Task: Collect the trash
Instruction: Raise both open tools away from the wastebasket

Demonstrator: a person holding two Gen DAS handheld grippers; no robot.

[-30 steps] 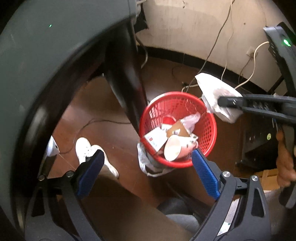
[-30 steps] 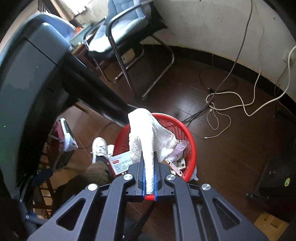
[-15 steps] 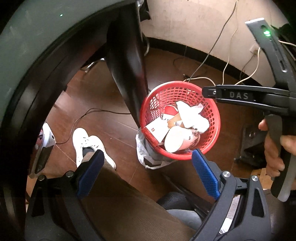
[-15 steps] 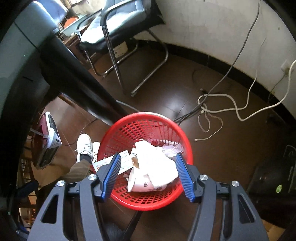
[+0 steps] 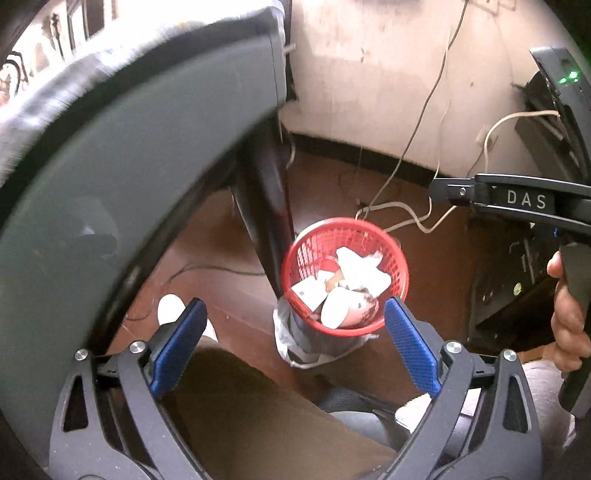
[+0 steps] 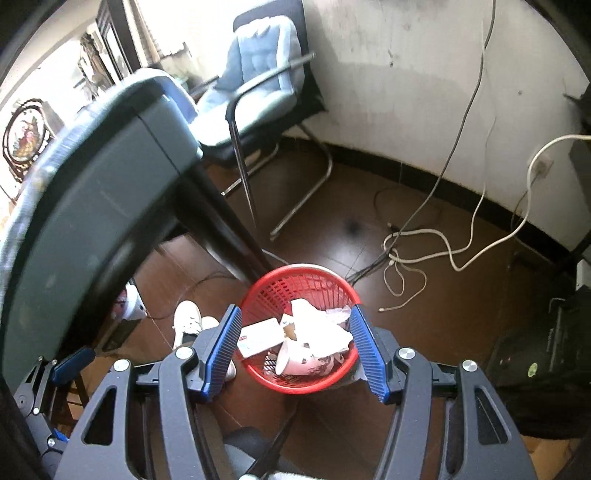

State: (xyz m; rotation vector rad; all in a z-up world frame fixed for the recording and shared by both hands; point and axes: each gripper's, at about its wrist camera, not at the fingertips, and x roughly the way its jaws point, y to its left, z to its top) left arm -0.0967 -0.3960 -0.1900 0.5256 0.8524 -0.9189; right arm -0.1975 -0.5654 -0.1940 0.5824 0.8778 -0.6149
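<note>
With both sets of tongs spread and holding nothing, the right tongs (image 6: pixel 295 350) and left tongs (image 5: pixel 291 347) hang above the red basket (image 6: pixel 266 288), where the white wrapper (image 6: pixel 314 325) lies atop a paper cup (image 6: pixel 295 363). Best lift clear of the rim; nothing seems snagged, though blur hampers certainty.

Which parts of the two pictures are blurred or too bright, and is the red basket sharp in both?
Left wrist view: the grey table edge is smeared by blur; the red basket is fairly sharp. Right wrist view: the window area at upper left is overexposed, the table edge is blurred, the basket is sharp. Both views bend straight lines.
</note>
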